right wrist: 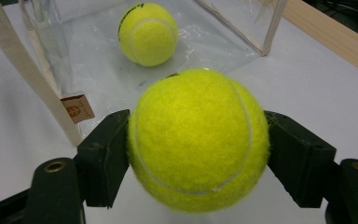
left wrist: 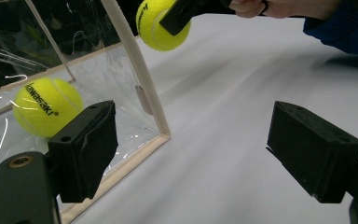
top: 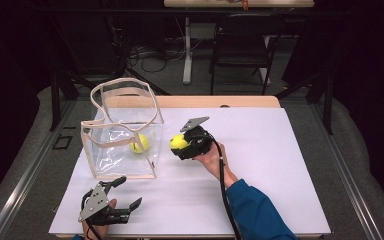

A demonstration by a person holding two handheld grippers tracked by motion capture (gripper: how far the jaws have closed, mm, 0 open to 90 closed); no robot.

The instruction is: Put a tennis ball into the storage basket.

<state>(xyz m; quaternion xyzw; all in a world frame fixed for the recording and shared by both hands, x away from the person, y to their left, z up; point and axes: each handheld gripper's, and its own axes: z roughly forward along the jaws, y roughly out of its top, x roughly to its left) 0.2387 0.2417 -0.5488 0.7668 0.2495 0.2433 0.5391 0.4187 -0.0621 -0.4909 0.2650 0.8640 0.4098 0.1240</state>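
In the high view we note the right gripper (top: 184, 144) clamped on a tennis ball (top: 178, 142) just beside the right wall of a clear bag (top: 111, 159); a second ball (top: 139, 143) lies inside, on the bag's floor. The left gripper (top: 128, 192) rests near the table's front edge, jaws spread wide and holding nothing. In the left gripper view we confirm that wide gap over the bare white table (left wrist: 223, 140), the bagged ball behind the left jaw. In the right gripper view both jaws press the held ball (right wrist: 198, 140) at its widest girth. We judge it light, springy and felt-covered, so grip holds well there; the thin, floppy bag walls may buckle if knocked.
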